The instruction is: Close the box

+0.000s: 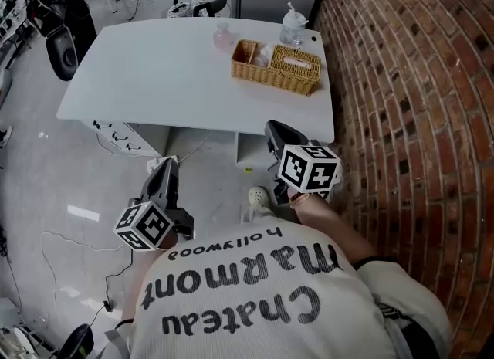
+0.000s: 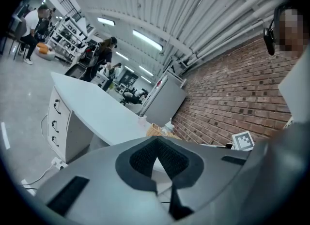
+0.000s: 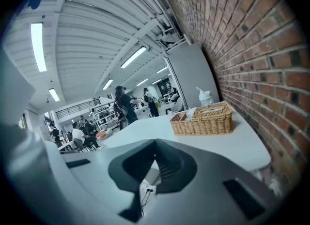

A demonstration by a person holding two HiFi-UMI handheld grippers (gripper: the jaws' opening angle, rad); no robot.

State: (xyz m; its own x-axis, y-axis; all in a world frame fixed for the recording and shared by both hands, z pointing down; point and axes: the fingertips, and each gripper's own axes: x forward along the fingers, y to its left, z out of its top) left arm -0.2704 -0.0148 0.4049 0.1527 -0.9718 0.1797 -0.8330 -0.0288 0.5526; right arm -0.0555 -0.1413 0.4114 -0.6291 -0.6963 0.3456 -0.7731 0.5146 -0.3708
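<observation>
A woven wicker box (image 1: pixel 276 66) stands on the white table (image 1: pixel 170 79) at its far right, near the brick wall. It also shows in the left gripper view (image 2: pixel 156 131) and the right gripper view (image 3: pixel 202 120). Its right part has a slotted wicker top; the left compartment is uncovered. Both grippers hang low in front of the person, short of the table's near edge and well away from the box. My left gripper (image 1: pixel 164 174) (image 2: pixel 156 144) is shut with nothing in it. My right gripper (image 1: pixel 278 135) (image 3: pixel 155 144) is shut and empty too.
A clear lidded bottle (image 1: pixel 292 25) and a small pink container (image 1: pixel 223 37) stand behind the box. A brick wall (image 1: pixel 417 79) runs along the right. Drawers (image 1: pixel 123 137) sit under the table's left end, cables lie on the floor, and people stand far off in the gripper views.
</observation>
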